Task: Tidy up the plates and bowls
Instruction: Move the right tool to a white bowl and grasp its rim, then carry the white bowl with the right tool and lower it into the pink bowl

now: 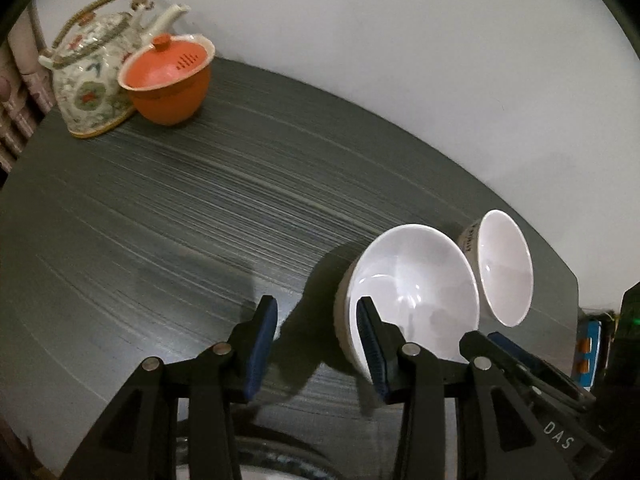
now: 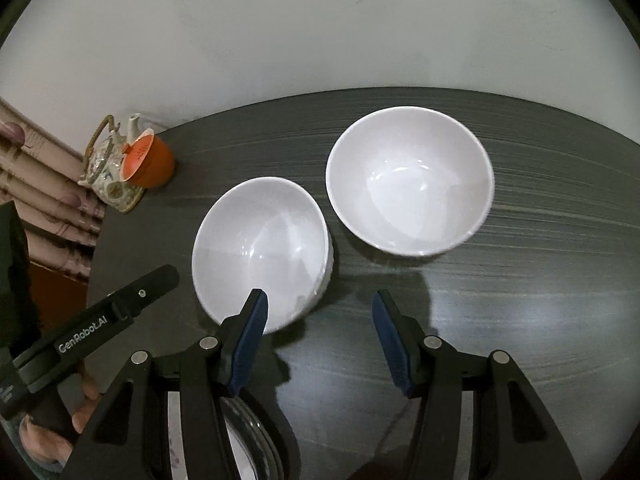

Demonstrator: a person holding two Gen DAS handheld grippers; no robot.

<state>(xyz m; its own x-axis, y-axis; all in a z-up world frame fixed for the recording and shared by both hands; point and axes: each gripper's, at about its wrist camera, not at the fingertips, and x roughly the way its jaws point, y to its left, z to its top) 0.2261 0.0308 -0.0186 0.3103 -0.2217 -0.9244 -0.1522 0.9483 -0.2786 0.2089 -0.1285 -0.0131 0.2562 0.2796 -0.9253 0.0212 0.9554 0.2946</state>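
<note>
Two white bowls stand on the dark table (image 2: 520,280). The near bowl (image 2: 260,252) is left of the far bowl (image 2: 408,180) in the right wrist view. In the left wrist view the near bowl (image 1: 416,284) sits at lower right, the other bowl (image 1: 506,268) just behind it. My left gripper (image 1: 320,344) is open, its right finger in front of the near bowl's rim, its left finger beside the bowl. My right gripper (image 2: 320,340) is open and empty above the table, its left finger over the near bowl's front edge. The left gripper's body (image 2: 100,320) shows at lower left.
A patterned teapot (image 1: 90,80) and an orange lidded cup (image 1: 168,80) stand at the table's far left corner, also in the right wrist view (image 2: 148,160). A glass rim (image 2: 248,432) shows below my right gripper. A white wall is behind the table.
</note>
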